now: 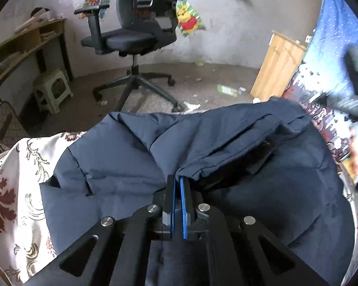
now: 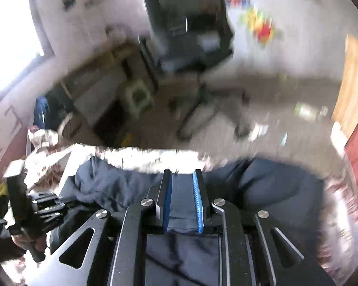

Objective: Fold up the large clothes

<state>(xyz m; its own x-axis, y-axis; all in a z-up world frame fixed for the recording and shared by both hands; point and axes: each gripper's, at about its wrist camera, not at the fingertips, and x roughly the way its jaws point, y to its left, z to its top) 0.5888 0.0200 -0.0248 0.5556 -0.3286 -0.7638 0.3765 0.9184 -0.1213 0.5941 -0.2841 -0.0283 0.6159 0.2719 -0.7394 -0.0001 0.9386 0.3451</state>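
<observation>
Two views disagree in sharpness. On my left wrist view, the left gripper [image 1: 178,178] has its jaws clamped on a fold of the navy jacket [image 1: 226,147], spread over the floral bedsheet [image 1: 16,190]. My right wrist view is blurred: right gripper [image 2: 182,174] jaws parted over the jacket, left gripper at 9 o'clock.

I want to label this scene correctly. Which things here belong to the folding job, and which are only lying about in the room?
Belong to the job:
- dark blue jacket
- left gripper, shut on a fold of the jacket
- right gripper, jaws apart over the jacket
- patterned bedcover under the jacket

Lying about:
- office chair
- plastic stool
- wooden cabinet
- bottle on the floor
</observation>
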